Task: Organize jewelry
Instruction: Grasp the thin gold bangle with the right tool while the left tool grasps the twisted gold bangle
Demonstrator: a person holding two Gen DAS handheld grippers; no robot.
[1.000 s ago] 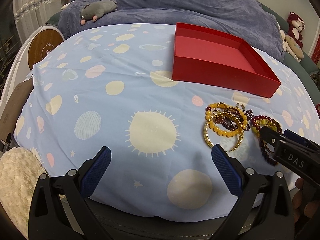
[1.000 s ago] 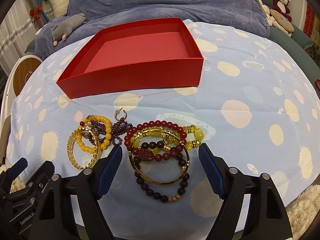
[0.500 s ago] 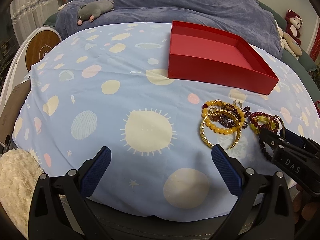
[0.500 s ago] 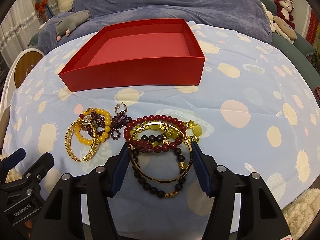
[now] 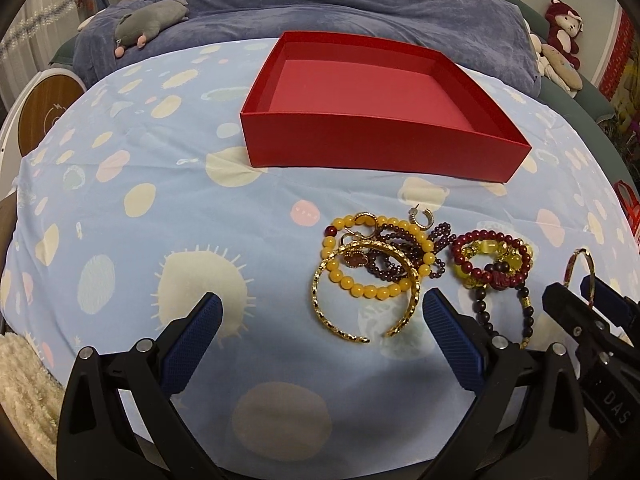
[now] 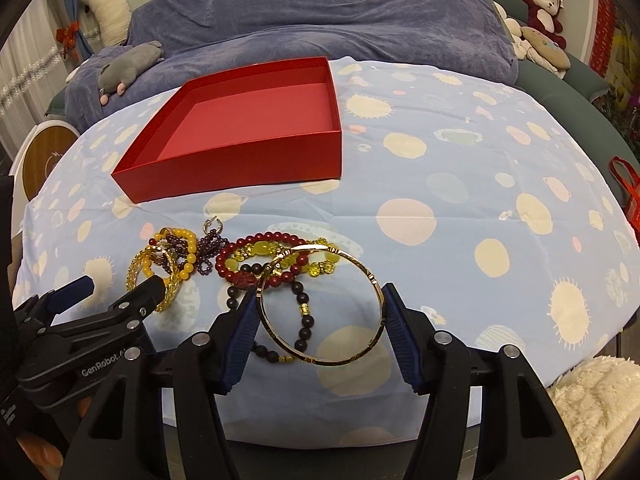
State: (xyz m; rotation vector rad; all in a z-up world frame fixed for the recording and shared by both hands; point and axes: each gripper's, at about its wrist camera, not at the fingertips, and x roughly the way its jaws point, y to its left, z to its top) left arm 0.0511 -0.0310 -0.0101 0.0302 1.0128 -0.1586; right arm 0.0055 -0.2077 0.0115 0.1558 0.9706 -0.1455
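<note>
An empty red box [image 5: 380, 148] [image 6: 240, 172] stands on the spotted blue cloth. In front of it lies a jewelry pile: an open gold cuff [image 5: 360, 280] [image 6: 154, 276], a yellow bead bracelet [image 5: 376, 290], purple beads [image 5: 392, 260] and red and dark bead bracelets [image 5: 492, 264] [image 6: 248, 256]. My right gripper [image 6: 316, 320] is shut on a thin gold bangle [image 6: 362, 270] [image 5: 579, 270], held tilted just above the bead bracelets. My left gripper [image 5: 320, 340] [image 6: 112, 292] is open, its fingertips on either side of the gold cuff's near end, not touching it.
A blue blanket [image 5: 360, 4] is heaped behind the box, with a grey plush toy [image 5: 148, 24] at its left and stuffed animals [image 5: 560, 40] at the right. A fluffy white rug [image 6: 592, 400] lies past the table's front edge, and a round wooden disc [image 5: 44, 116] is at the far left.
My right gripper narrowed onto the gold bangle and lifted it off the bead bracelets. My left gripper moved right until the gold cuff lay between its fingertips.
</note>
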